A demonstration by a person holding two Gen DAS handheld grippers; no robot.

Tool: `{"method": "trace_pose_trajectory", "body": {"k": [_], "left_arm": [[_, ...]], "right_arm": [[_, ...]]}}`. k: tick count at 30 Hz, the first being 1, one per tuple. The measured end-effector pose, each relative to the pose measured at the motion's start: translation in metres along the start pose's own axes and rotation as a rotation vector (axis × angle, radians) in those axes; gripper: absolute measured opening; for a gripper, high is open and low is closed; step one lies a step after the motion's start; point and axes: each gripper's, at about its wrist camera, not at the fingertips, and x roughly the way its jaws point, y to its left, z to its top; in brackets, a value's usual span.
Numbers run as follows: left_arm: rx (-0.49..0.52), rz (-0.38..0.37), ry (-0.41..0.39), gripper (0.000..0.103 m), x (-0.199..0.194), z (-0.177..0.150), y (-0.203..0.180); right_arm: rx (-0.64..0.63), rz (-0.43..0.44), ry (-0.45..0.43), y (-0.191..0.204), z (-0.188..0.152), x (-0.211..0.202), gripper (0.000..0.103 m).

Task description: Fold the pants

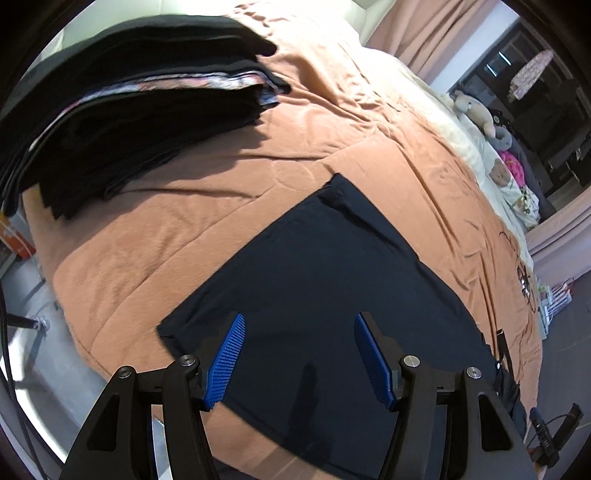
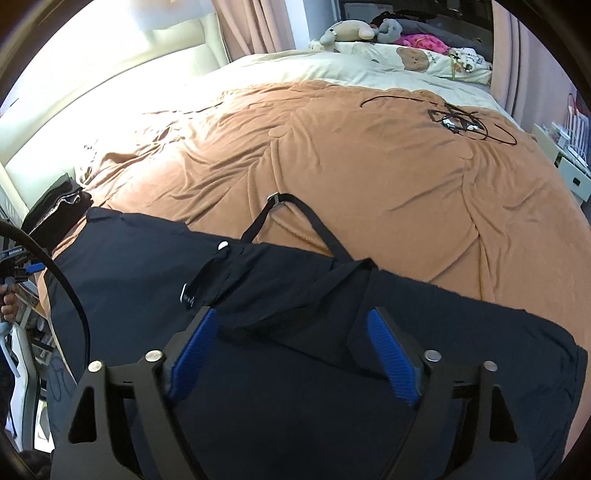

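Dark navy pants (image 1: pixel 314 266) lie flat on the orange bed cover (image 1: pixel 184 229), reaching the bed's near edge. My left gripper (image 1: pixel 300 317) hovers over their near part, jaws open, with only flat cloth beneath. In the right wrist view the pants (image 2: pixel 140 266) show a rumpled waist with a folded flap and a black belt strap (image 2: pixel 314 218) looping out onto the cover, its buckle (image 2: pixel 272 199) at the far end. My right gripper (image 2: pixel 291 314) is open above that flap, and its blue pads (image 2: pixel 391 354) stand clear of the cloth.
A stack of folded dark clothes (image 1: pixel 147 110) sits at the bed's far left, also visible as the stack (image 2: pixel 59 206). Black cables (image 2: pixel 458 120) lie on the cover at the far right. Plush toys (image 2: pixel 351 31) rest on a cream blanket. A hand (image 2: pixel 7 302) shows at the left edge.
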Motion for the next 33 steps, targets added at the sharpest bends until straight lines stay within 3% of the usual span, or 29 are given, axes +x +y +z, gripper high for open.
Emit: {"method": "trace_pose_trajectory", "body": {"k": [14, 28, 32, 33], "left_arm": [[-0.085, -0.001, -0.007, 0.050, -0.015, -0.014, 0.041], [-0.111, 0.041, 0.021, 0.043, 0.014, -0.014, 0.057], [-0.116, 0.070, 0.016, 0.008, 0.013, -0.013, 0.061], [-0.122, 0.063, 0.015, 0.007, 0.012, -0.014, 0.064]], "right_arm": [[0.020, 0.039, 0.048, 0.009, -0.020, 0.004, 0.083], [0.058, 0.073, 0.070, 0.014, -0.037, 0.013, 0.083], [0.054, 0.083, 0.077, 0.020, -0.041, 0.016, 0.083], [0.051, 0.084, 0.079, 0.021, -0.041, 0.017, 0.083]]}}
